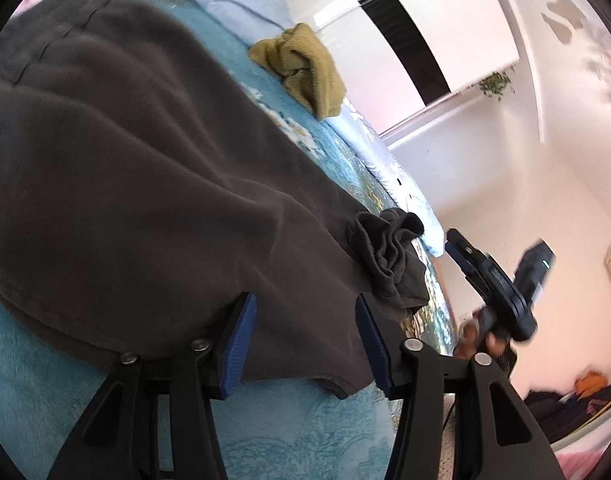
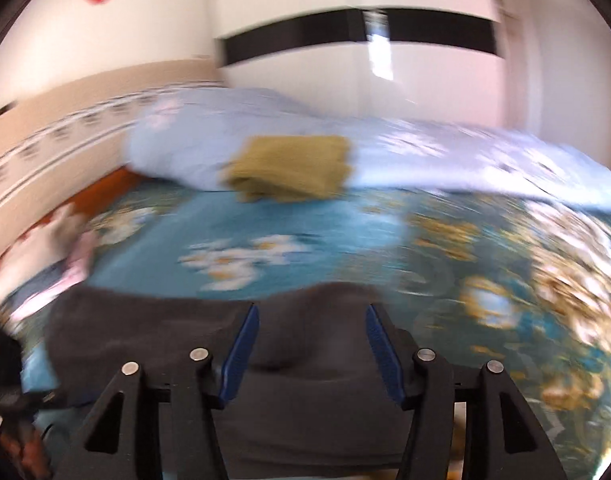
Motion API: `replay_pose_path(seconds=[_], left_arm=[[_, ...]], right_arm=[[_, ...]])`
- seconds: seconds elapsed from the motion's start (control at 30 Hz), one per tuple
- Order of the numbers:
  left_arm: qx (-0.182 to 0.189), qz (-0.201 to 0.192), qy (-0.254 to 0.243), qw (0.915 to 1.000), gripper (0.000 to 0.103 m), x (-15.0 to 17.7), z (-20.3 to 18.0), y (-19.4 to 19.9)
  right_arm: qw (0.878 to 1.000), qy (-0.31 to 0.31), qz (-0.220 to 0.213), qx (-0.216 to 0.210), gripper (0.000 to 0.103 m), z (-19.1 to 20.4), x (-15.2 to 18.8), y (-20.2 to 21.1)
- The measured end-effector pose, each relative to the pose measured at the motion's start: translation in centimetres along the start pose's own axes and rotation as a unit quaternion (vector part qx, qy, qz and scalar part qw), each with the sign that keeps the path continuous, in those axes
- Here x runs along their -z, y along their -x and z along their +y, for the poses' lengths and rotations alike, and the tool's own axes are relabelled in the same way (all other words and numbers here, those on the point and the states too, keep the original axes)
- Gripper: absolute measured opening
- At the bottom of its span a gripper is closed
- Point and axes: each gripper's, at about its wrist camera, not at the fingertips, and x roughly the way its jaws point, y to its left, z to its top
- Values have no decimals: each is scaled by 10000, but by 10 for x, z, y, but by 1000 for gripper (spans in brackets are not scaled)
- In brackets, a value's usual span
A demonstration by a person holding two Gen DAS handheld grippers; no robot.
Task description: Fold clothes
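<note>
A dark grey garment point(image 1: 125, 168) lies spread on the blue flowered bedspread point(image 1: 305, 432), with a bunched cuff point(image 1: 385, 252) at its right edge. My left gripper point(image 1: 305, 312) is open just above the garment's near hem, its jaws apart and holding nothing. My right gripper point(image 1: 461, 256) shows at the right in the left wrist view, held in a hand off the bed's edge. In the blurred right wrist view my right gripper point(image 2: 311, 320) is open over the grey garment point(image 2: 297, 360), nothing held.
A crumpled olive cloth point(image 1: 301, 68) lies at the far side of the bed, also in the right wrist view point(image 2: 289, 172). A pale blue quilt point(image 2: 425, 160) lies behind it. White wardrobe point(image 2: 345, 64) and walls stand beyond. Dark clothes point(image 1: 565, 404) lie low at right.
</note>
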Motion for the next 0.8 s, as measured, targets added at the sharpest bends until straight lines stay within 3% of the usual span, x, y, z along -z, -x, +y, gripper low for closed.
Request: replay_pose_path(seconds=[0.1, 0.17, 0.23, 0.33, 0.47, 0.53, 0.57, 0.6, 0.67, 0.8], left_arm=[[386, -25, -65, 9992, 54, -1, -20, -6], [664, 52, -110, 9977, 55, -5, -37, -18], [762, 127, -67, 9970, 61, -11, -50, -37], [829, 300, 348, 9955, 61, -21, -55, -76], [941, 540, 1055, 9885, 60, -21, -54, -121], [783, 520, 1169, 9887, 58, -23, -57, -133], [657, 499, 1205, 9893, 41, -22, -58, -137], [522, 475, 1238, 9898, 18, -22, -58, -140], [454, 413, 1263, 9901, 19, -20, -57, -139], [913, -104, 727, 9931, 18, -19, -67, -102]], right_arm=[[9988, -419, 71, 261, 60, -36, 3, -9], [9952, -926, 237, 188, 60, -55, 13, -25], [9888, -1336, 671, -22, 60, -65, 22, -40], [9807, -1703, 931, -216, 60, -74, 26, -52], [9830, -1644, 803, -186, 60, -72, 25, -48], [9822, -1656, 860, -219, 60, -71, 26, -51], [9819, -1660, 886, -232, 60, -71, 26, -52], [9819, -1650, 899, -228, 60, -71, 26, -53], [9828, -1600, 892, -225, 60, -69, 27, -54], [9873, -1391, 657, -385, 60, -60, 23, -45]])
